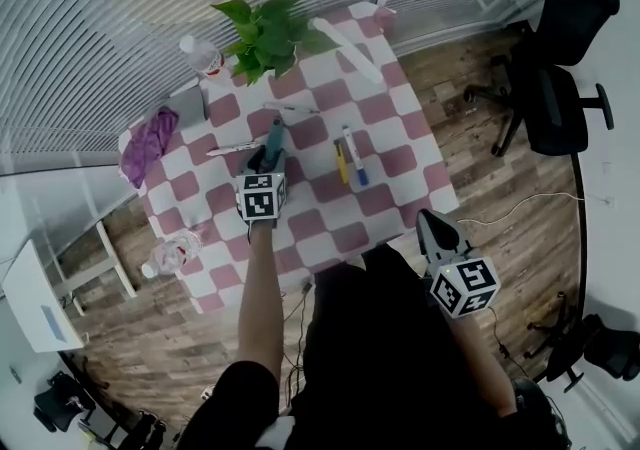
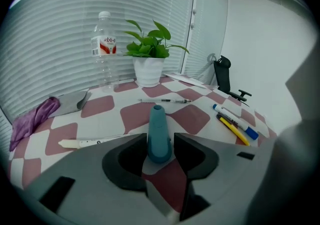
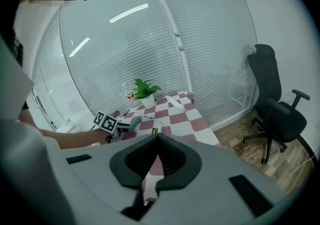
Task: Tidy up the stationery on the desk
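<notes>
On the red-and-white checked table [image 1: 385,153] lies a teal tapered stick [image 1: 273,145], pointing away from me. My left gripper [image 1: 270,160] is lowered over it. In the left gripper view the teal stick [image 2: 159,136] fills the gap of the left gripper [image 2: 159,140], with the jaws wide and the pads close beside it; I see no squeeze. Further stationery lies around: a white pen [image 2: 92,142], a thin pen [image 2: 165,101], a blue-capped marker [image 2: 235,120] and a yellow pen [image 2: 233,131]. My right gripper [image 1: 427,221] hovers shut and empty off the table's near right edge.
A potted plant [image 1: 265,33] and an upright water bottle [image 1: 203,56] stand at the table's far side. A purple cloth [image 1: 148,143] lies at the left edge and a second bottle [image 1: 172,253] lies at the near left corner. A black office chair [image 1: 560,58] stands on the wooden floor to the right.
</notes>
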Tool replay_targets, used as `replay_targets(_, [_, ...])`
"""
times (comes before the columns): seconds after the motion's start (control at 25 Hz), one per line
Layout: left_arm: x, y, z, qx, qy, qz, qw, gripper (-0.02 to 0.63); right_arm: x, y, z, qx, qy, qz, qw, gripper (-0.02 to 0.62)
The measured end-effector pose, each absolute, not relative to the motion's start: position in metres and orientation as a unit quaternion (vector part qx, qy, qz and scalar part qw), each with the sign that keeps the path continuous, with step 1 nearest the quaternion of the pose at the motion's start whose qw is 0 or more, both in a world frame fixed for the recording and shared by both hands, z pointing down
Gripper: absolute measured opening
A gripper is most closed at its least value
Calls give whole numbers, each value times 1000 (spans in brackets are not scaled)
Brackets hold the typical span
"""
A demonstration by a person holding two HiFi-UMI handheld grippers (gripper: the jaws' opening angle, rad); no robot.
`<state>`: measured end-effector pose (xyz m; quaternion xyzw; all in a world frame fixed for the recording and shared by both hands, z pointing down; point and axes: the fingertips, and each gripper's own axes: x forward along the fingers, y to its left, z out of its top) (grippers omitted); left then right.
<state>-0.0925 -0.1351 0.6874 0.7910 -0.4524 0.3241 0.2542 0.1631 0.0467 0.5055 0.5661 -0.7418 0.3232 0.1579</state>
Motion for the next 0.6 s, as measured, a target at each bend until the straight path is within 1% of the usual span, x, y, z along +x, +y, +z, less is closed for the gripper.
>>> replay_targets(0.04, [-93,-135,688,788,-457,324,253,171,166,46,505,565,-743,323,158,21])
replay_targets(0.08, [-93,-135,688,786,-463,324,252,163,169,46,505,563,-744,322,158,21])
replay_targets(0.4, [-93,-131,688,761,-496,328,259,158,189,42,507,546,-757,320,161,21])
replay_targets(0.6, [-79,-119,674,739,-533,294,289,158,193,32,506,530,-771,317,154,21])
